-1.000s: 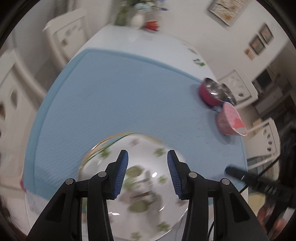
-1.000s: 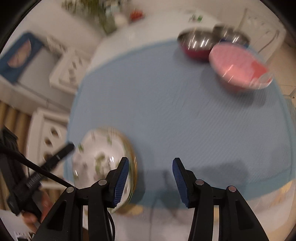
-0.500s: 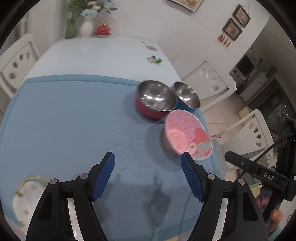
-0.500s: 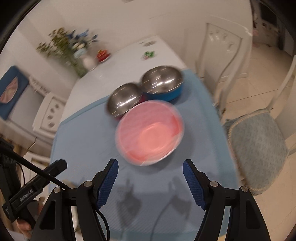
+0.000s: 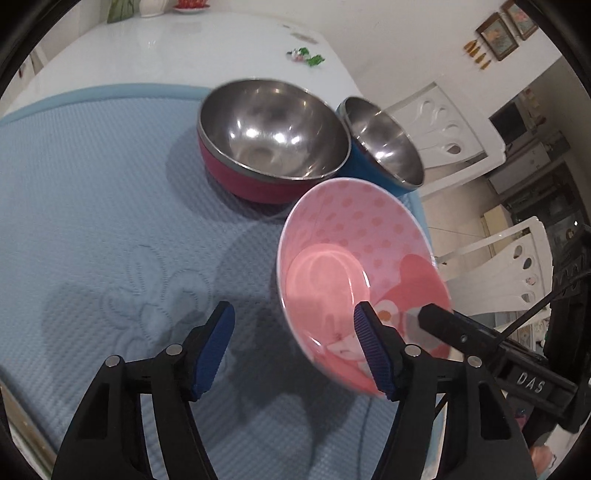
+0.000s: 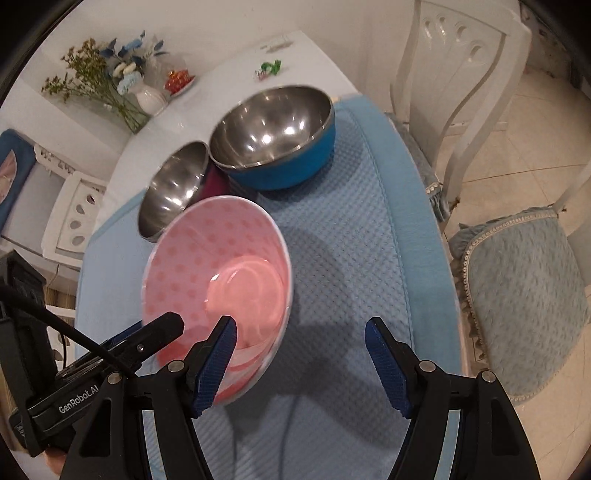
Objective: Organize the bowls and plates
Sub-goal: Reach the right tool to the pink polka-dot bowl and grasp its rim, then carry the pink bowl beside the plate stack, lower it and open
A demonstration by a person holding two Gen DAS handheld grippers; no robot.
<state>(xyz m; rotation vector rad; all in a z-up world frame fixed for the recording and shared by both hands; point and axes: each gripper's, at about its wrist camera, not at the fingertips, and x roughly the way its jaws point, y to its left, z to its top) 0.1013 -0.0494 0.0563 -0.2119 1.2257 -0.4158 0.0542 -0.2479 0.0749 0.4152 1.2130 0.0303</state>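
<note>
Left wrist: floral plate gone, pink bowl (image 5: 354, 266) near, both grippers apart, lately narrowing.

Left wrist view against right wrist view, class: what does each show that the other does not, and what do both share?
Only the left wrist view shows the framed pictures on the wall and the cartoon face printed inside the pink bowl.

Only the right wrist view shows the whole bunch of flowers in its white vase and the cushioned chair seat.

Both show the pink bowl, the red-sided steel bowl, the blue-sided steel bowl, the blue mat, and an open hand-held gripper on each side of the pink bowl.
</note>
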